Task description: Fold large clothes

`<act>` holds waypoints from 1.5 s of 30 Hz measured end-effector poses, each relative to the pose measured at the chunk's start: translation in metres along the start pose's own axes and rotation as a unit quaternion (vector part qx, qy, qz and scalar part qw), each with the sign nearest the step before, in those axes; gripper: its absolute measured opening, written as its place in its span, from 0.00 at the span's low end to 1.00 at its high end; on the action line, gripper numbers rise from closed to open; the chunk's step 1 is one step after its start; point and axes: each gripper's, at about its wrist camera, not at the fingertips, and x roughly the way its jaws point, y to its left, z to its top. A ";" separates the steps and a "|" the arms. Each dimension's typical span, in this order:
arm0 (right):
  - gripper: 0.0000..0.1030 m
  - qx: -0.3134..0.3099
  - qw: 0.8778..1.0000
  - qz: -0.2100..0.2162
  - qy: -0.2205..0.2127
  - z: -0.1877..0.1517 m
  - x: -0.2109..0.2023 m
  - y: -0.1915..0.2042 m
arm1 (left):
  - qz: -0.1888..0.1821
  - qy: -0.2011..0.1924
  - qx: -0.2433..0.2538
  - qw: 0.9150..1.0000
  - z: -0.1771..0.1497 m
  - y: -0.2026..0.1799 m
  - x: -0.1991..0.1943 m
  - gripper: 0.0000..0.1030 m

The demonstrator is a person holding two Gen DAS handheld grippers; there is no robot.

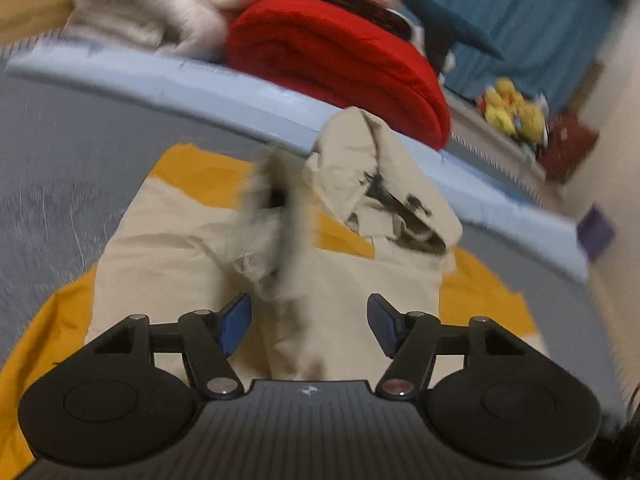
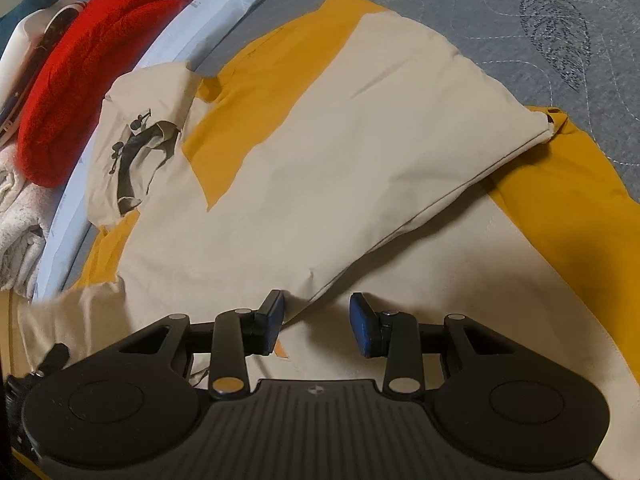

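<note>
A beige and yellow jacket (image 2: 320, 152) lies spread on a grey quilted mattress (image 2: 560, 20), its hood (image 2: 136, 148) bunched toward the pale blue edge band (image 1: 248, 96). One beige sleeve (image 2: 400, 120) is folded across the body. The left gripper (image 1: 310, 320) hangs over the jacket with its fingers (image 1: 236, 320) apart and nothing pressed between them; a blurred bit of beige cloth (image 1: 276, 232) shows just ahead. The right gripper (image 2: 318, 322) sits low over the jacket, fingers (image 2: 272, 316) partly apart, a fold edge running between them without being pinched. Beyond the band lie a red blanket (image 1: 340, 56) and a white blanket (image 1: 160, 4)
</note>
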 end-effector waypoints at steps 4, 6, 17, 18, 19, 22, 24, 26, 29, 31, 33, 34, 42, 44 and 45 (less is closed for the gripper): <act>0.37 -0.005 1.000 -0.002 0.000 0.001 0.001 0.000 | 0.008 0.014 -0.069 0.998 0.014 0.032 0.008 0.63; 0.37 -0.007 1.000 -0.004 0.001 0.002 0.001 0.001 | 0.023 0.029 -0.100 0.994 0.018 0.046 0.014 0.48; 0.02 -0.015 0.998 -0.016 -0.051 -0.001 -0.009 0.012 | 0.034 0.019 -0.120 0.992 0.017 0.061 -0.015 0.09; 0.02 -0.018 0.998 -0.024 -0.057 -0.002 -0.012 0.014 | 0.037 0.020 -0.110 0.993 0.015 0.059 -0.017 0.10; 0.02 -0.016 0.998 -0.030 -0.059 -0.004 -0.013 0.014 | 0.044 0.025 -0.105 0.993 0.014 0.058 -0.015 0.14; 0.08 -0.002 0.997 -0.051 -0.052 -0.009 -0.009 0.010 | 0.081 0.059 -0.141 0.985 0.011 0.076 -0.001 0.21; 0.09 -0.013 0.995 -0.079 -0.054 -0.016 -0.007 0.013 | 0.126 0.058 -0.157 0.978 0.011 0.088 -0.002 0.21; 0.09 -0.044 0.988 -0.114 -0.090 -0.023 -0.015 0.023 | 0.164 0.023 -0.125 0.978 0.019 0.085 -0.010 0.21; 0.09 -0.097 0.972 -0.130 -0.170 -0.032 -0.037 0.043 | 0.164 -0.031 -0.073 0.983 0.028 0.070 -0.025 0.21; 0.11 -0.137 0.958 -0.119 -0.221 -0.033 -0.048 0.055 | 0.135 -0.032 -0.043 0.989 0.027 0.058 -0.025 0.22; 0.25 -0.175 0.958 -0.083 -0.212 -0.025 -0.041 0.061 | 0.100 -0.002 -0.036 0.994 0.021 0.055 -0.016 0.30; 0.31 -0.182 0.962 -0.068 -0.192 -0.019 -0.035 0.061 | 0.088 0.035 -0.043 0.995 0.016 0.057 -0.005 0.39; 0.32 -0.143 0.982 -0.114 -0.051 0.009 0.020 0.024 | 0.136 0.110 -0.034 0.984 0.002 0.062 0.021 0.42; 0.32 -0.154 0.981 -0.108 -0.052 0.011 0.017 0.028 | 0.133 0.092 -0.016 0.987 0.006 0.057 0.017 0.43; 0.32 -0.163 0.980 -0.104 -0.053 0.012 0.016 0.030 | 0.135 0.087 -0.011 0.987 0.008 0.056 0.017 0.43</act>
